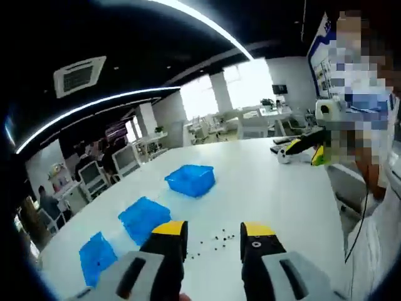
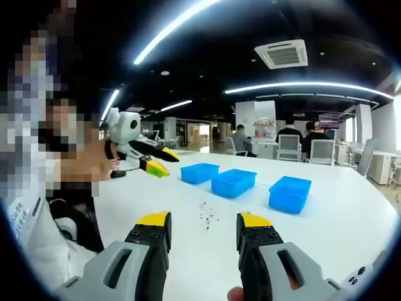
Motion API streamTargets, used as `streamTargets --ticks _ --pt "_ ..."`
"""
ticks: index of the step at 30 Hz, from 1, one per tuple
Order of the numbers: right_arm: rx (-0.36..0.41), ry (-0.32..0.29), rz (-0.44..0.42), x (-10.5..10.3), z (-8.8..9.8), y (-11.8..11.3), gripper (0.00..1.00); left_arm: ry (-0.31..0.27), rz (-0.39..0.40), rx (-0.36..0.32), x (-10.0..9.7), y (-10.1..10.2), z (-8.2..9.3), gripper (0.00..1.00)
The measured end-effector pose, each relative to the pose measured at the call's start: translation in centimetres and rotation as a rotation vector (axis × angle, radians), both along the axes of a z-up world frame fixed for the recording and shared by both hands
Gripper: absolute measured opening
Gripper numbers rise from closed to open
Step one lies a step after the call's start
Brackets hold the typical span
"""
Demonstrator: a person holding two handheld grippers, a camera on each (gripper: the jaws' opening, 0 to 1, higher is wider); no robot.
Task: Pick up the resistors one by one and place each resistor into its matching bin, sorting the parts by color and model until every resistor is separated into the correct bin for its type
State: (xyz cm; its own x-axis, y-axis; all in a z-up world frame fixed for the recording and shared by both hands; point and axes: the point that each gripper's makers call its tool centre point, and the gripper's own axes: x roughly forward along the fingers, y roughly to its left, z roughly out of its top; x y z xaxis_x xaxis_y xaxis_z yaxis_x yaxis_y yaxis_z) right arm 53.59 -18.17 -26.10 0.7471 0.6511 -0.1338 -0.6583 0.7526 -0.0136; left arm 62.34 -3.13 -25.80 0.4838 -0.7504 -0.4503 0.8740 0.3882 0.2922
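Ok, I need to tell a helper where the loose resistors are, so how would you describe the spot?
Start from the big white table with three blue bins in a row. The resistors are the scatter of tiny dark specks on the bare tabletop just in front of the bins, ahead of the right gripper. Unlike the bins, they are small, dark and loose.

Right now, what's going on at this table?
A resistor sort that hasn't started. The left gripper and right gripper both hover open and empty above the white table. The resistors lie loose in a small scatter in front of them. Three blue bins stand in a row beyond. Another person's hand holds a similar gripper nearby.
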Motion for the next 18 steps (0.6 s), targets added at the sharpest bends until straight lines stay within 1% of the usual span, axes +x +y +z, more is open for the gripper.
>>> streamTargets --ticks 3,4,5,6,8,9,10,11,12,13,14,15,16,17,18 --pt "0.003 -0.001 -0.002 0.0 0.0 -0.1 0.43 -0.007 -0.110 0.133 0.8 -2.3 -1.1 0.34" --pt "0.003 0.000 -0.002 0.0 0.0 -0.1 0.43 -0.006 -0.128 0.155 1.0 -2.8 -1.3 0.33" --pt "0.002 0.002 -0.002 0.0 -0.1 -0.1 0.43 0.007 -0.179 0.202 1.0 -3.7 -2.0 0.32" --pt "0.002 0.003 -0.003 0.0 -0.2 -0.1 0.43 0.004 -0.216 0.233 1.1 -4.3 -2.3 0.31" --pt "0.000 0.003 -0.001 -0.1 -0.2 0.0 0.43 0.023 -0.280 0.313 1.2 -5.1 -3.4 0.29" --pt "-0.001 0.002 0.000 -0.1 -0.2 0.0 0.43 0.015 -0.322 0.353 1.1 -5.6 -3.8 0.29" --pt "-0.002 0.001 0.000 -0.1 -0.1 0.0 0.43 0.013 -0.356 0.380 1.0 -5.9 -4.2 0.29" --pt "-0.001 -0.001 -0.001 -0.1 0.0 -0.1 0.43 0.024 -0.411 0.436 0.7 -6.2 -4.8 0.29" --pt "-0.002 -0.002 -0.003 -0.1 0.0 -0.1 0.43 0.016 -0.446 0.470 0.6 -6.5 -5.2 0.29" --pt "-0.003 -0.003 -0.006 -0.1 0.0 -0.2 0.43 0.022 -0.487 0.501 0.4 -6.8 -5.7 0.28" --pt "-0.003 -0.003 -0.009 -0.1 0.1 -0.2 0.43 0.058 -0.507 0.546 0.2 -6.7 -6.4 0.27" --pt "-0.002 -0.003 -0.010 -0.1 0.1 -0.2 0.43 0.062 -0.536 0.606 0.3 -6.5 -7.0 0.27" --pt "-0.003 -0.005 -0.012 -0.1 0.1 -0.3 0.43 0.040 -0.576 0.650 0.5 -6.6 -7.5 0.27" --pt "-0.003 -0.006 -0.013 -0.1 0.2 -0.3 0.43 0.044 -0.608 0.696 0.5 -6.4 -8.1 0.26" --pt "-0.004 -0.008 -0.012 -0.2 0.2 -0.2 0.43 0.072 -0.644 0.733 0.1 -6.1 -8.6 0.25"
